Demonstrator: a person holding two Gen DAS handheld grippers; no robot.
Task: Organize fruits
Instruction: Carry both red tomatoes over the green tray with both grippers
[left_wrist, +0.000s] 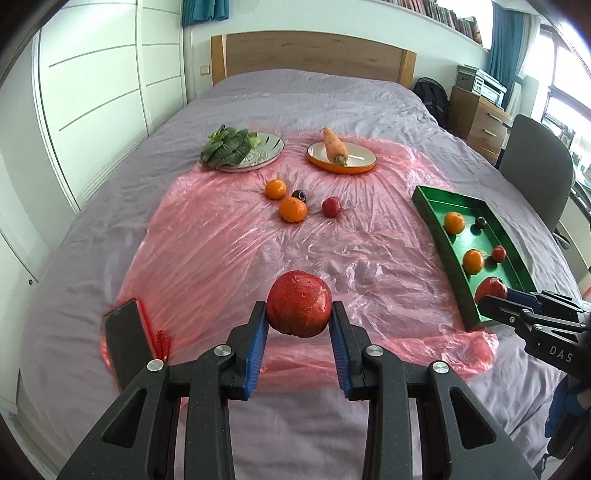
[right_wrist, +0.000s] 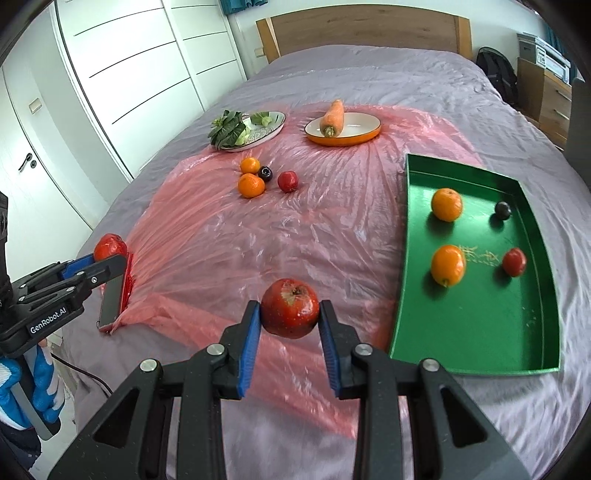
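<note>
— Black, angular arms with blue ribbed pads fill the foreground of both wrist views. The left gripper (left_wrist: 298, 314) has its fingers (left_wrist: 258, 345) closed against the sides of a round, speckled red apple (left_wrist: 298, 309), held clear of the sheet.

— And the other one?

— Same story: the right gripper (right_wrist: 290, 314) holds a second red apple (right_wrist: 290, 308), stem dimple up, fingers (right_wrist: 249, 338) part-way apart and pressed on both flanks.

— What lies under them?

— A bed (left_wrist: 314, 96) with a wrinkled grey-lilac cover, and over it a crinkled, glossy pink plastic sheet (left_wrist: 229, 236). Loose on the sheet are two oranges (left_wrist: 293, 209), a small dark fruit (left_wrist: 299, 194) and a small red fruit (left_wrist: 331, 206), close together. Behind them, leafy greens (left_wrist: 225, 146) sit on a patterned pale plate (left_wrist: 269, 146), and a carrot (left_wrist: 334, 144) lies across an orange-rimmed white dish (left_wrist: 360, 162).

— Where do the sorted fruits sit?

— In a shiny green rectangular tray (right_wrist: 476, 332) at the right of the sheet: two oranges, one dark fruit, one small red fruit, all apart.

— Anything one view gives that the other lacks?

— The right wrist view shows the tray's whole floor, with pale crumbs on it; the left view sees it edge-on. A phone (left_wrist: 127, 343) in a red case lies flat at the sheet's left edge. The right view also catches a blue-and-white gloved hand (right_wrist: 40, 384) on the left gripper's handle.
</note>
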